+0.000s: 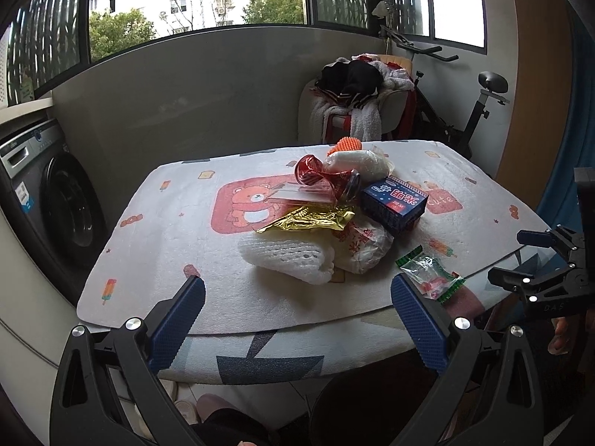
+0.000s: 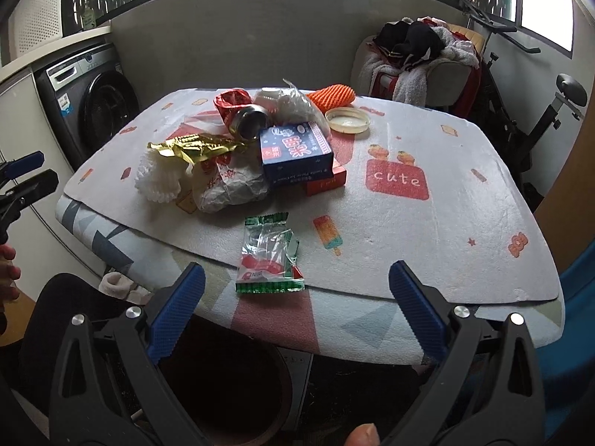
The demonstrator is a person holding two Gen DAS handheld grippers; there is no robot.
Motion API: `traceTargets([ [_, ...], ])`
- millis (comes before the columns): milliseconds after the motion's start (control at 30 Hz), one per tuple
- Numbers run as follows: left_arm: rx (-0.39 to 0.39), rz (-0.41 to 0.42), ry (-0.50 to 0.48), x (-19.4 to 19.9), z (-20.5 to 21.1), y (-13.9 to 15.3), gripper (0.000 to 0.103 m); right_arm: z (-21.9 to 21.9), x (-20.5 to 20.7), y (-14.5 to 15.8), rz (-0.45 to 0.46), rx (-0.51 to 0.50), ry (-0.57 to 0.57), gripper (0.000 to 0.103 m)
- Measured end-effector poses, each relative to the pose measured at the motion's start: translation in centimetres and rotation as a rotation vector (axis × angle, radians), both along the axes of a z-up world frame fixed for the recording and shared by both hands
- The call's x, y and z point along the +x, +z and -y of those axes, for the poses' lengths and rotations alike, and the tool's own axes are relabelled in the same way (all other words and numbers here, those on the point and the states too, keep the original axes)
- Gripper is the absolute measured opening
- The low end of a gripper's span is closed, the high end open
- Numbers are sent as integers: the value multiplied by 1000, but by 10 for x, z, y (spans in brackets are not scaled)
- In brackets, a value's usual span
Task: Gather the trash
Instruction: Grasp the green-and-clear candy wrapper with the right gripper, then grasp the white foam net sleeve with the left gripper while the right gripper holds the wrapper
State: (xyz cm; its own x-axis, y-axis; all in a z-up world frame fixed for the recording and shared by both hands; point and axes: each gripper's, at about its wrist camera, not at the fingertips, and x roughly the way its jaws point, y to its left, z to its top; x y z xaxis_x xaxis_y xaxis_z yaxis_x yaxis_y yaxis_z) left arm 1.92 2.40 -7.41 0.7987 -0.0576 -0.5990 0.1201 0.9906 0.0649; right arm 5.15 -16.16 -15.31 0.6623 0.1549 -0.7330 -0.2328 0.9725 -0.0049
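Lying just ahead of the right gripper (image 2: 296, 290), the candy wrapper (image 2: 269, 260) rests at the table (image 2: 465, 223) edge. Both the right and the left gripper (image 1: 297, 297) are spread wide, holding nothing.

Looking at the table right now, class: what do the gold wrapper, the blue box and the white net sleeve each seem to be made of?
Gold wrapper: probably metallised foil or film; shiny, sharply creased, with bright glints.
Blue box: likely printed cardboard; flat faces, crisp edges, slight sheen.
White net sleeve: looks like soft foam mesh, matte, with open holes, of the fruit-cushioning kind.
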Motion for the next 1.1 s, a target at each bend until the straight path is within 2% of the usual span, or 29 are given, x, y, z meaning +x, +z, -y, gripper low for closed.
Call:
traceTargets([
  [67,-11,2,-6,2,-3,-6,98,-3,5,-11,0,-24,-16,97],
  [167,-25,-7,-1,7,-9,-15,98,3,19,-25,-58,70,-32,97],
  [300,-85,-75,-11,16,-18,-25,98,-1,35,-38,-88,93,-55,97],
  [433,-72,-90,10,19,-19,-34,98,-13,46,-45,-85,76,-31,97],
  [533,-82,-121,34,24,-22,-40,98,-28,52,-50,-95,46,48,97],
  [633,-119,-140,50,27,-29,-45,98,-41,57,-56,-92,19,91,97],
  [767,-189,-164,74,30,-39,-50,98,-45,65,-62,-90,25,66,95],
  [800,-210,-174,78,31,-42,-51,98,-46,67,-64,-92,17,58,89],
  [833,-226,-181,83,32,-44,-52,98,-47,68,-66,-105,8,59,76],
  [867,-238,-184,88,32,-45,-52,98,-48,68,-68,-119,7,70,70],
  [900,-244,-184,92,33,-47,-52,98,-49,66,-69,-120,12,84,59],
  [1100,-294,-191,104,38,-52,-50,98,-43,48,-57,-38,65,103,54],
])
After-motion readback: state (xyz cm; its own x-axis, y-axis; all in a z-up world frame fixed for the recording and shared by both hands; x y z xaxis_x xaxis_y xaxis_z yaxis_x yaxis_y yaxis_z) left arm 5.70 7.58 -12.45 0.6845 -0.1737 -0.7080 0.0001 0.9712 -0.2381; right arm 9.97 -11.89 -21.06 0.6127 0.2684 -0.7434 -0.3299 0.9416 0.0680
